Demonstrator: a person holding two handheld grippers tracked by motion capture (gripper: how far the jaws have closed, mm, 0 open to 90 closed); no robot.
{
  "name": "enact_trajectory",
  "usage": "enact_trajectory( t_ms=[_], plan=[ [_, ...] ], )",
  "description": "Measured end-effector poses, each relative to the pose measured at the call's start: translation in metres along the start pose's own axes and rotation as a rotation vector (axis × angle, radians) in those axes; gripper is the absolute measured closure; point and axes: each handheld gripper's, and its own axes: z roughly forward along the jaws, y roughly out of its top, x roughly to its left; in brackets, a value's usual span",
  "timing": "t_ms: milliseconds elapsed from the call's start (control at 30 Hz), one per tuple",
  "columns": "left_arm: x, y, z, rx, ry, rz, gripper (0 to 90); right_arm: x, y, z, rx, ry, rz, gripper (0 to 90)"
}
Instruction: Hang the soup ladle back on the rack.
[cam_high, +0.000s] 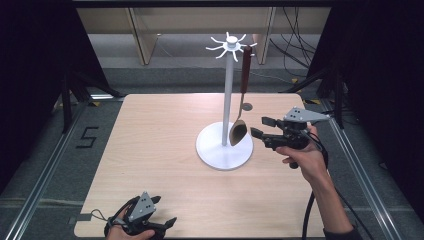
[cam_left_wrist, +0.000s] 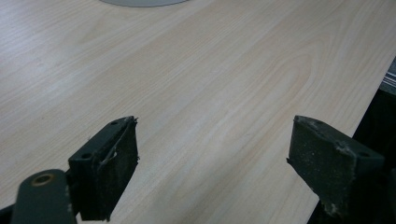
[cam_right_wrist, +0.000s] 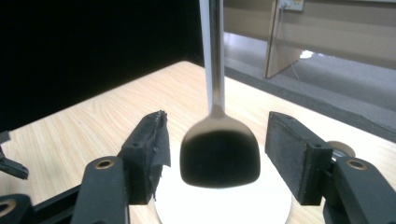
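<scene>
A white stand (cam_high: 228, 95) with hooks at its top rises from a round base (cam_high: 215, 150) on the wooden table (cam_high: 150, 150). A spoon-like utensil with a brown handle (cam_high: 245, 70) hangs from one hook, its head (cam_high: 238, 131) low over the base. My right gripper (cam_high: 259, 127) is level, just right of that head. In the right gripper view the head (cam_right_wrist: 219, 158) hangs between the open jaws of my right gripper (cam_right_wrist: 215, 154), with a gap on each side. My left gripper (cam_high: 165, 210) rests open at the table's front left, with bare wood between its jaws (cam_left_wrist: 212, 154).
The table's right edge (cam_left_wrist: 373, 98) lies close to the left gripper's jaw. Dark curtains flank the table on both sides, and metal rails run along the floor beside it. Wooden furniture legs (cam_high: 142, 40) and cables stand beyond the far edge.
</scene>
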Motion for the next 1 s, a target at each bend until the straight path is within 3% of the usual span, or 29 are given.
enact_trajectory(
  t_ms=[200, 233, 333, 433, 467, 500, 533, 667, 700, 733, 833, 900, 933, 1000],
  plan=[
    [-0.002, 0.000, -0.001, -0.003, 0.006, 0.006, 15.1, 0.004, -0.007, 0.005, 0.040, 0.019, -0.039, 40.0],
    [-0.002, 0.000, -0.001, -0.004, 0.005, 0.000, 15.2, 0.007, -0.008, 0.005, 0.044, -0.004, -0.036, 39.9],
    [-0.002, 0.000, -0.001, -0.003, 0.004, 0.004, 15.1, 0.006, -0.011, 0.006, 0.074, -0.004, -0.068, 39.6],
    [-0.001, 0.000, -0.001, 0.001, 0.009, 0.014, 15.1, 0.006, -0.014, 0.006, 0.091, -0.001, -0.062, 39.6],
    [-0.001, 0.000, -0.002, 0.005, 0.011, 0.013, 15.1, 0.008, -0.016, 0.007, 0.092, -0.006, -0.036, 39.5],
    [-0.001, 0.000, -0.001, -0.001, 0.008, 0.013, 15.1, 0.006, -0.019, 0.010, 0.079, -0.018, -0.065, 39.4],
    [-0.001, 0.000, -0.001, -0.001, 0.009, 0.013, 15.1, 0.006, -0.019, 0.009, 0.114, 0.006, -0.058, 39.4],
    [-0.001, 0.000, -0.001, 0.002, 0.011, 0.016, 15.1, 0.008, -0.022, 0.010, 0.130, 0.004, -0.053, 39.5],
    [-0.003, 0.000, -0.001, -0.026, -0.002, -0.010, 15.1, 0.008, -0.023, 0.011, 0.115, -0.006, -0.066, 39.4],
    [-0.002, 0.000, -0.002, -0.015, 0.004, 0.015, 15.1, 0.009, -0.023, 0.011, 0.120, -0.003, -0.052, 39.4],
    [-0.002, -0.001, -0.003, 0.000, 0.011, 0.021, 15.1, 0.011, -0.026, 0.011, 0.127, -0.002, -0.048, 39.3],
    [-0.002, -0.003, -0.003, -0.015, 0.008, -0.002, 15.1, 0.010, -0.027, 0.013, 0.121, -0.003, -0.068, 39.3],
    [-0.001, -0.003, -0.004, -0.014, 0.020, 0.005, 15.1, 0.011, -0.027, 0.011, 0.147, 0.005, -0.059, 39.3],
    [-0.002, -0.003, -0.004, -0.023, 0.010, -0.011, 15.1, 0.011, -0.028, 0.013, 0.129, -0.002, -0.073, 39.3]
  ],
)
